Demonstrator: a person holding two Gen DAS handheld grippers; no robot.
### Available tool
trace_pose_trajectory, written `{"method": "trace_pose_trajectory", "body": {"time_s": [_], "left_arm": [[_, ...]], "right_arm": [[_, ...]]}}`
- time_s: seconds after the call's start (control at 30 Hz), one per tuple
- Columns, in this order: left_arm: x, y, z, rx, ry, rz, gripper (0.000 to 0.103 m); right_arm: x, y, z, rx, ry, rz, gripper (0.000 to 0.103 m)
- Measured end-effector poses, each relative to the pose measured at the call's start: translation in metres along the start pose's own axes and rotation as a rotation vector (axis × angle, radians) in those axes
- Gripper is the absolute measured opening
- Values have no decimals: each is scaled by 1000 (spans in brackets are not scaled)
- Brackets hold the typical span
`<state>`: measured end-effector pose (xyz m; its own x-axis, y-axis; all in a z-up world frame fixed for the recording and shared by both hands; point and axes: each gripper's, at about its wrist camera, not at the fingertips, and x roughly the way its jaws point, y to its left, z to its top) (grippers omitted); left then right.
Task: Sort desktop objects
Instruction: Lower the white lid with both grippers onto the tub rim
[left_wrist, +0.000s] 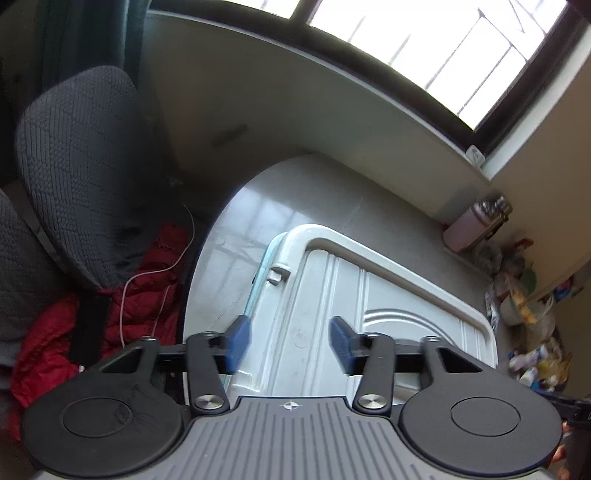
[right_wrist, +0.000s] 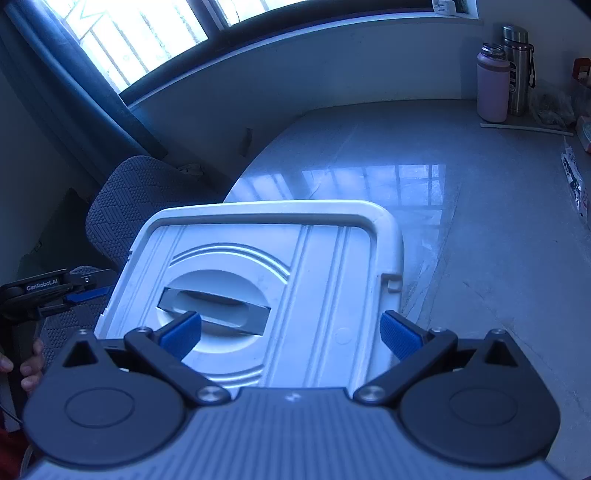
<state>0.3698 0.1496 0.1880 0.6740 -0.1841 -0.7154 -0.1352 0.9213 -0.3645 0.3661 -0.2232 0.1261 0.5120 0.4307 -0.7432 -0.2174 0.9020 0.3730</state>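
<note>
Below both tongs: white lidded bin (right_wrist: 258, 280) on the worktop (right_wrist: 461, 221).
Left tongs (left_wrist: 290, 345): apart, empty, over lid edge.
Right tongs (right_wrist: 290, 338): wide apart, empty, above handle recess (right_wrist: 214, 306).
Risk: we judge bin overhangs worktop edge; a push could tip it.

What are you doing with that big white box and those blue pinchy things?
A person holds a tool in each hand over a white storage box on the grey table. Its lid is closed, the handle lying flat. The left tool and the right tool both hover above the lid, open and holding nothing. A pink bottle and a steel flask stand at the far corner, untouched.
</note>
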Motion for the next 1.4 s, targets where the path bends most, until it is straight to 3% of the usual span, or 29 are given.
{"method": "trace_pose_trajectory", "body": {"time_s": [0.07, 0.17, 0.27, 0.4, 0.67, 0.93, 1.17, 1.4], "left_arm": [[-3, -5, 1, 32, -1, 3, 80], [-7, -10, 4, 53, 0, 13, 86], [-8, -11, 9, 64, 27, 42, 87], [-13, -21, 17, 166, 96, 40, 87], [-11, -41, 24, 363, 280, 69, 87], [2, -26, 29, 307, 367, 103, 87], [5, -25, 28, 309, 356, 94, 87], [23, -25, 25, 307, 399, 109, 87]], "right_arm": [[-2, 0, 0, -1, -5, 1, 103], [-4, -1, -1, 0, -9, -5, 103], [-7, -2, -1, -2, -17, -18, 103], [-15, 0, 1, -28, -19, -72, 103], [-22, -4, -2, 3, 89, -186, 103], [-7, -3, -18, 76, 171, -216, 103], [9, 4, -20, 81, 189, -259, 103], [19, -3, -16, 107, 199, -220, 102]]}}
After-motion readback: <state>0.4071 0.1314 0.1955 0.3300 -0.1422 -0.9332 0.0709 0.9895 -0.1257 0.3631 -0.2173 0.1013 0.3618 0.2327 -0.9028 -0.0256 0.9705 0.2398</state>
